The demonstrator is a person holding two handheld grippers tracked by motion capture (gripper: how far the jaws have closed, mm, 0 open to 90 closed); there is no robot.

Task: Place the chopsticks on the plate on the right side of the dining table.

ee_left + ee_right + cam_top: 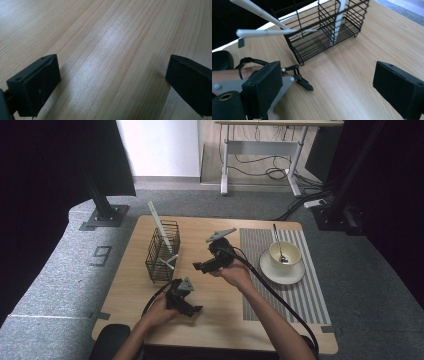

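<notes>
One wooden table [215, 320] carries everything, listed here from largest to smallest. One striped placemat [310, 295] runs along the right edge. One black wire basket [162, 252] stands near the far left corner; in the right gripper view it holds three white sticks [274, 32], two leaning out over its rim and one upright inside, and their lower ends are hard to make out behind the wires. One white plate [272, 270] on the placemat bears one white bowl [291, 251], in which one metal spoon [278, 242] stands, its bowl end hidden. Two grippers are held over the bare wood at the table's middle. The right gripper [200, 266] points toward the basket with its jaws spread wide and nothing between them, well apart from the sticks. The left gripper [192, 310], nearer the near edge, is likewise released, jaws wide above bare wood; its cable is partly cut off by the person's hand.
</notes>
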